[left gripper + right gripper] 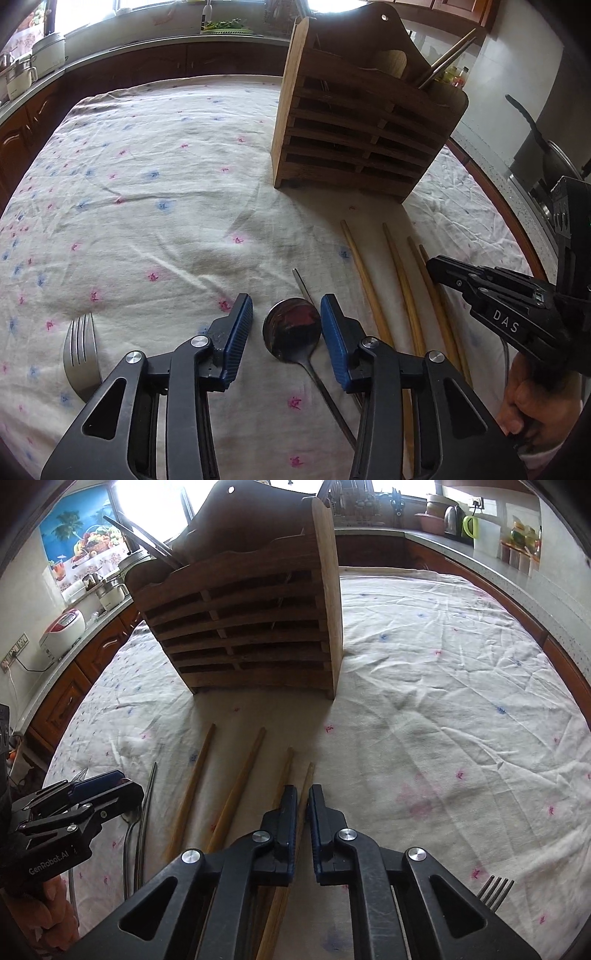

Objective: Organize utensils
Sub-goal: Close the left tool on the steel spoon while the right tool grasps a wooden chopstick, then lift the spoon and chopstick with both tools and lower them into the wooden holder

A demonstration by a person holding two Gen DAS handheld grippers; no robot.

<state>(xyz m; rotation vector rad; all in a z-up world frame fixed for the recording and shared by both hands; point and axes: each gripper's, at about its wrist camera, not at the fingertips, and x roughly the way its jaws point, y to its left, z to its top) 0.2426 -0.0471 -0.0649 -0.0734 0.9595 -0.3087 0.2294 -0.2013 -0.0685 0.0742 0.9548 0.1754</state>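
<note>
Table w/ white cloth (155, 177), pink + blue flower print, wrinkled. Kitchen counters w/ brown wood cabinets run round its far and side edges.

Slatted brown wooden utensil holder (354, 122) stands upright towards the far edge of the table, dark metal handles + a wooden spoon head sticking out of its top.

Four long light-wood chopsticks (402, 288) lie flat on the cloth just in front of the holder, roughly parallel, tips pointing at it, running back towards the near edge.

Left gripper (287, 332): black frame, blue ribbed pads, jaws partly open. Round-bowled steel spoon (291, 328) lies between the pads, bowl up; gap visible on each side, pads not pressing on it. Spoon handle runs back under the gripper. A thin metal rod (301, 284) lies just beyond the spoon bowl; can't tell what it is.

Steel fork (80, 350) flat on the cloth, left of the left gripper, tines pointing away, part hidden by the gripper frame.

Right gripper (303, 805): jaws nearly together, clamped on the rightmost chopstick (306, 794), which passes up through the narrow slot between the pads. The chopstick's far tip looks to be still on the cloth. Its neighbour lies touching or just beside it, under the left pad.

Second steel fork (495, 890) near the near edge of the table, right of the right gripper, tines pointing away.

A hand (532, 402) grips the right gripper's handle, seen at the left-wrist view's right side.
</note>
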